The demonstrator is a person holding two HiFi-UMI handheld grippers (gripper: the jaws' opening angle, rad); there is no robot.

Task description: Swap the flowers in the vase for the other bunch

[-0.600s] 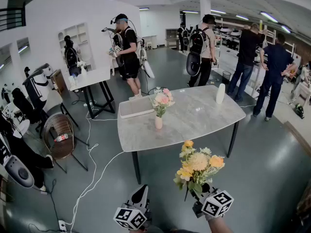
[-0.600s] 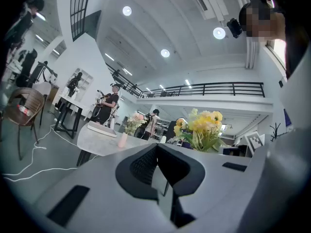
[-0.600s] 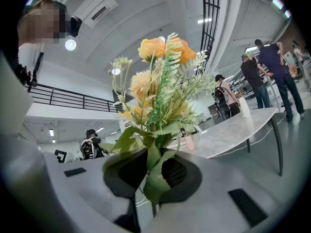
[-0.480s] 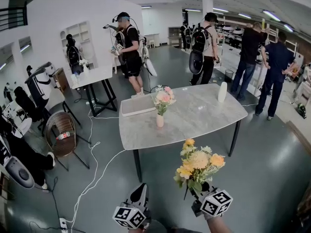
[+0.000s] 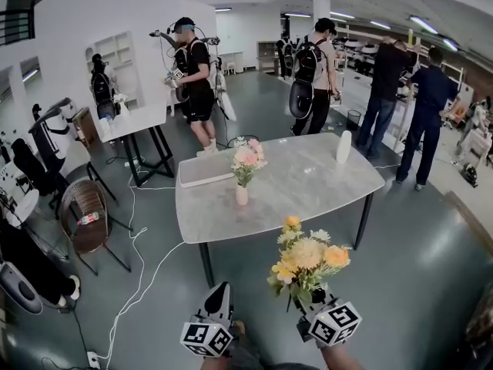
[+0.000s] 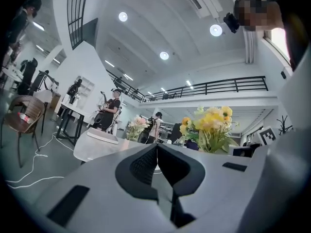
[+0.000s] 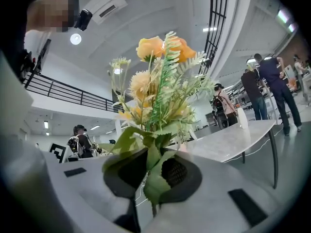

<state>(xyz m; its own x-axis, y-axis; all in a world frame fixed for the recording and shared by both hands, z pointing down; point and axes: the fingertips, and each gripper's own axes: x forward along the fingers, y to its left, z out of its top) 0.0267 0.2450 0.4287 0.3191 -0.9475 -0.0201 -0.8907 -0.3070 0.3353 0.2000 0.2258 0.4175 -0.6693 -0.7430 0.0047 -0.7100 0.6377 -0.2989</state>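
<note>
**Two bunches, one vase, two grippers**

The right gripper [image 5: 306, 301], at 5 o'clock in the head view, grasps the stems of the one yellow bunch [image 5: 306, 257]. The left gripper [image 5: 222, 293] is clenched on nothing. At its 12 o'clock, one pink bunch [image 5: 247, 159] stands in the single vase [image 5: 242, 196] on the table [image 5: 316, 187].

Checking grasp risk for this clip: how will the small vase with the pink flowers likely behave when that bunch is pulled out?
The vase looks narrow and small under a wider pink bunch, so it is probably top-heavy and apt to tip. It stands free on the smooth table, so it may slide or lift with the stems unless steadied.
</note>
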